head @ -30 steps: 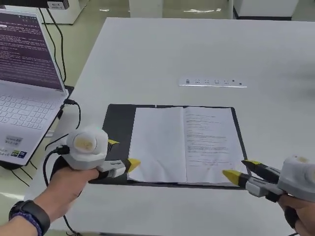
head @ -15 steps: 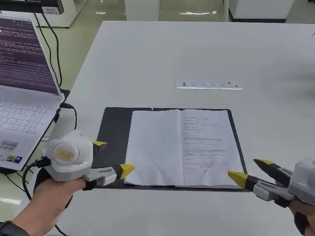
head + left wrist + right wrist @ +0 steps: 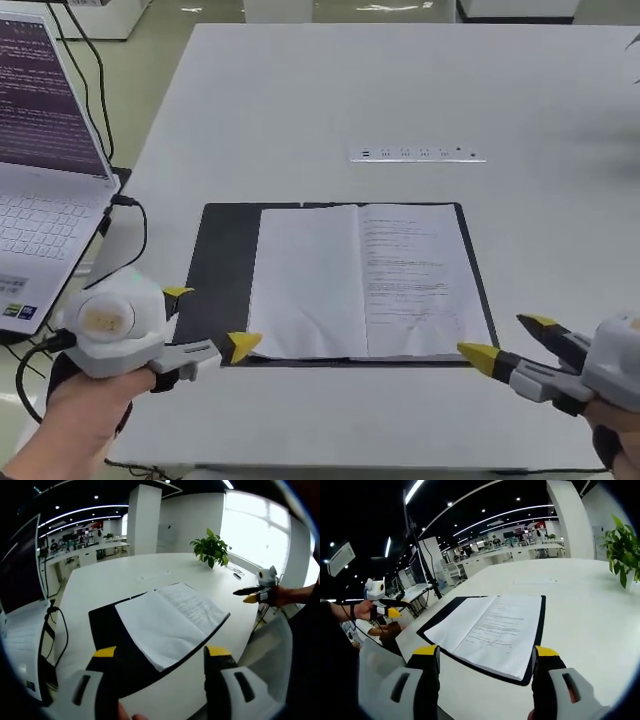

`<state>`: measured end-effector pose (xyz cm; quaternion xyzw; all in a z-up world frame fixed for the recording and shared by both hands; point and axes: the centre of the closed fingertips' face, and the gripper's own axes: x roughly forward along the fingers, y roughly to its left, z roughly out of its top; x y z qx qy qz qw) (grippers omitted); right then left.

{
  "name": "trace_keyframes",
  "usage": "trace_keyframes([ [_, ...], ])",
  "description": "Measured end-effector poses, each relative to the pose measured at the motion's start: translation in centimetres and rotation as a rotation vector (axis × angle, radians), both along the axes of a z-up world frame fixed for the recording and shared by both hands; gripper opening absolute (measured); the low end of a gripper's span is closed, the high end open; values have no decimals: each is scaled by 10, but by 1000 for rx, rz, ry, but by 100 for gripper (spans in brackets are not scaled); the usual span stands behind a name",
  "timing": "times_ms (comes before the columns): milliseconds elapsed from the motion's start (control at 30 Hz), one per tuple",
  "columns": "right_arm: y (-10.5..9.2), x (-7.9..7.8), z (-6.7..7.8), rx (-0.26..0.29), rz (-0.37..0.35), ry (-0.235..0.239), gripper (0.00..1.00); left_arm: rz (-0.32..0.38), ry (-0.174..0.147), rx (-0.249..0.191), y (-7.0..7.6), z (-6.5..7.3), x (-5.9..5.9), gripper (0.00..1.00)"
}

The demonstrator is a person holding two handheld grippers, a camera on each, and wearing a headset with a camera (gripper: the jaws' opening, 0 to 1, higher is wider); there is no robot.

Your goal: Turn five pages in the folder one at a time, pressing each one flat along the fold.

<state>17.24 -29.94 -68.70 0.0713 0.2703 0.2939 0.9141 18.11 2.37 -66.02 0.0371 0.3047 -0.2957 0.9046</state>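
Note:
A black folder point(image 3: 224, 270) lies open on the white table, a blank white page point(image 3: 305, 282) on its left and a printed page point(image 3: 415, 275) on its right. My left gripper point(image 3: 208, 320) hovers open just off the folder's near left corner, nothing between its yellow tips. My right gripper point(image 3: 508, 340) is open near the folder's near right corner, also holding nothing. In the left gripper view the folder point(image 3: 107, 627) lies ahead past the jaws, with the other gripper point(image 3: 252, 594) at the far right. The right gripper view shows the folder point(image 3: 538, 630) ahead and the other gripper point(image 3: 390, 605) at the left.
An open laptop point(image 3: 40, 190) stands at the left on a lower stand, with black cables point(image 3: 125, 230) running past the table edge. A white power strip point(image 3: 418, 154) is set into the table beyond the folder. A potted plant point(image 3: 212, 550) stands at the table's far end.
Both grippers have drawn back toward me from the folder's near edge. The left gripper moved left and off the folder corner. The camera tilted, so the whole scene shifted up.

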Motion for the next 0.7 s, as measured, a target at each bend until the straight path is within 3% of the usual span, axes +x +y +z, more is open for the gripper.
trace_keyframes([
  [433,-3,-8,-6,4,-2,15,76,12,24,0,-1,-9,-6,71],
  [700,-5,-9,-7,7,2,21,76,-10,31,3,-14,-11,-2,72],
])
